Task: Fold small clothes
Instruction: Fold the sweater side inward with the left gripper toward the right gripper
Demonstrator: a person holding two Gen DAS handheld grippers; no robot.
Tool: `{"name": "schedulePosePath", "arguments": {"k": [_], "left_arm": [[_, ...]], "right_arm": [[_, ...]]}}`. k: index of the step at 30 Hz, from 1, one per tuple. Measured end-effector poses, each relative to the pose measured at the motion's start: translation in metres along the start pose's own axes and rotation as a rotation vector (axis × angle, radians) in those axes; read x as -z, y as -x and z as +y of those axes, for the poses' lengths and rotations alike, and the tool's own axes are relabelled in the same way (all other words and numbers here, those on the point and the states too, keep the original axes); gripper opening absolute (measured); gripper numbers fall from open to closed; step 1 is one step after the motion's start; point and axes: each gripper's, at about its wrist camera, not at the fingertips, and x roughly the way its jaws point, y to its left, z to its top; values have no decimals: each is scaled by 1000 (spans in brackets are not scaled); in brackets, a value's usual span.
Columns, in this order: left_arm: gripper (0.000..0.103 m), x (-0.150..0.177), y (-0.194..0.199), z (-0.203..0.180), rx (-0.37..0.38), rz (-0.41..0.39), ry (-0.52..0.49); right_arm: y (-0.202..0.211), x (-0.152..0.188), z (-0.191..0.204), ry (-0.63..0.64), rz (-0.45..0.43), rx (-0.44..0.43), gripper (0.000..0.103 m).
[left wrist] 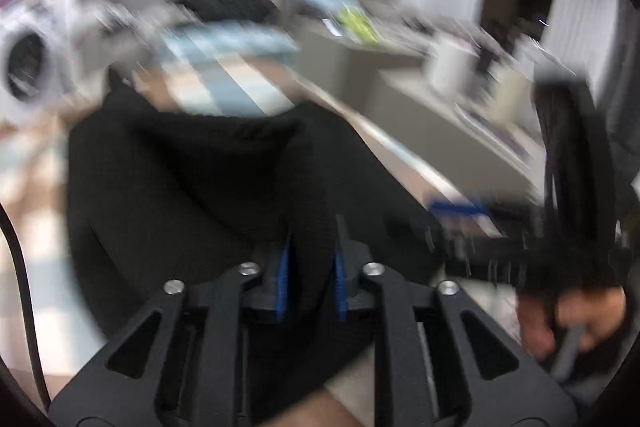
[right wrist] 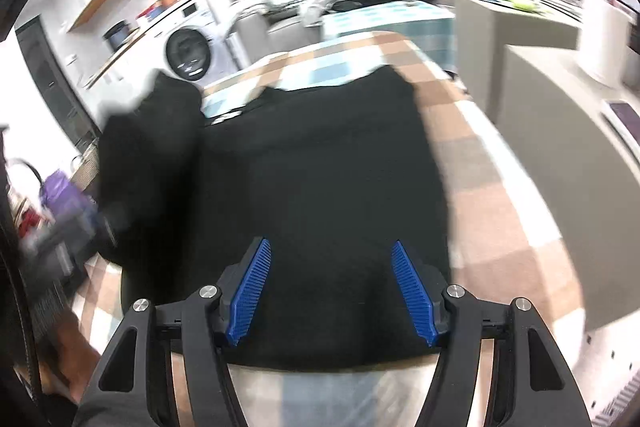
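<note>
A table covered by a checked cloth of tan, white and pale blue squares fills the middle of both views. On it lies the black knitted garment, spread across the centre of the right wrist view, its near hem just past the fingertips and a flap raised at the left of the frame. It looks soft, limp and light, likely to sag and drag instead of holding a crease, so a corner or hem edge seems the best place to pinch. The right gripper hangs over it with blue ribbed pads spread wide, holding nothing. The left gripper, in a blurred view, has narrow jaws with black cloth between them; whether they still pinch it I cannot tell.
</note>
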Motion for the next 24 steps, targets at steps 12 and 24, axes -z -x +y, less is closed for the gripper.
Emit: {"name": "schedulePosePath", "arguments": {"k": [12, 24], "left_arm": [[59, 26, 64, 54, -67, -60, 166], [59, 60, 92, 126, -179, -61, 347]], "right_arm": [[-2, -14, -9, -72, 18, -180, 65], [-57, -8, 32, -97, 165, -295, 10]]}}
